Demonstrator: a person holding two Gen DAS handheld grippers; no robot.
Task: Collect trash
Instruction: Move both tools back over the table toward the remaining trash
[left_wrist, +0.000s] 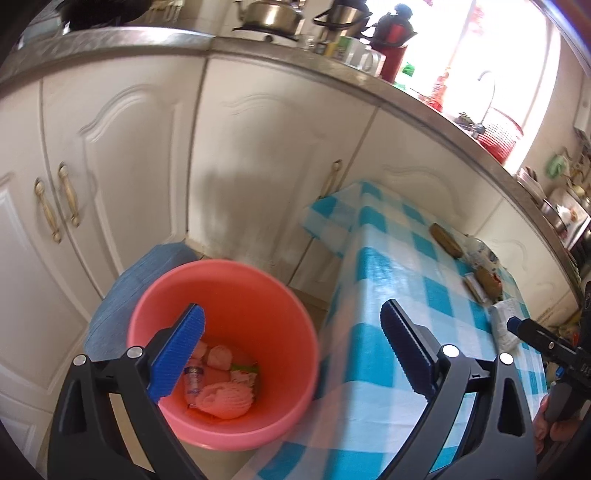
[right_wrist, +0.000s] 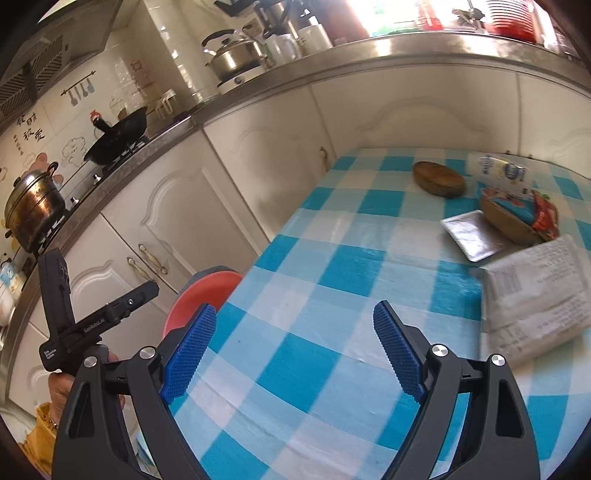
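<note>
Now left claw (left_wrist: 291, 354) agape over pink bucket (left_wrist: 236, 291) (crumpled trash inside).

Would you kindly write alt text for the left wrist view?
The open, empty left claw hovers over a pink bucket holding crumpled trash, on the floor beside a blue-checked table below white kitchen cabinets.
</note>
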